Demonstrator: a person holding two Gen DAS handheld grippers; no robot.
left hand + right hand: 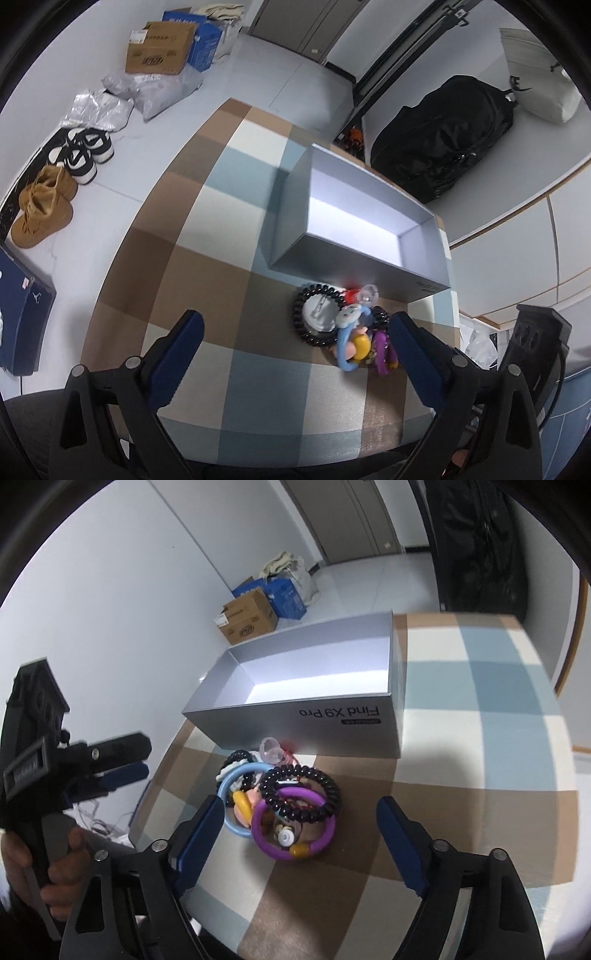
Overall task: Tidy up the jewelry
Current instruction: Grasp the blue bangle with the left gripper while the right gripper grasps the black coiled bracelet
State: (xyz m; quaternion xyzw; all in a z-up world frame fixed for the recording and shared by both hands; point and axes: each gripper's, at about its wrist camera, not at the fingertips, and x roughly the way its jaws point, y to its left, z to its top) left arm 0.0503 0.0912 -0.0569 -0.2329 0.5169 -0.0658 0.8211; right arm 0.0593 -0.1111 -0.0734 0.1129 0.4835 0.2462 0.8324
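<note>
The counter (461, 709) wears a matt checked covering of brown, cream and blue that looks like woven cloth. The open box (332, 716) is smooth card with a soft silver-grey sheen and a paler, matt inside. The coiled hair ties (299, 794) are glossy black plastic; the purple ring (325, 843) and blue ring (229, 823) look like smooth, slightly shiny plastic. Each tool has matt black plastic arms and matt blue pads (201, 834).

Pale tiled floor (303, 88), white walls (110, 590)
</note>
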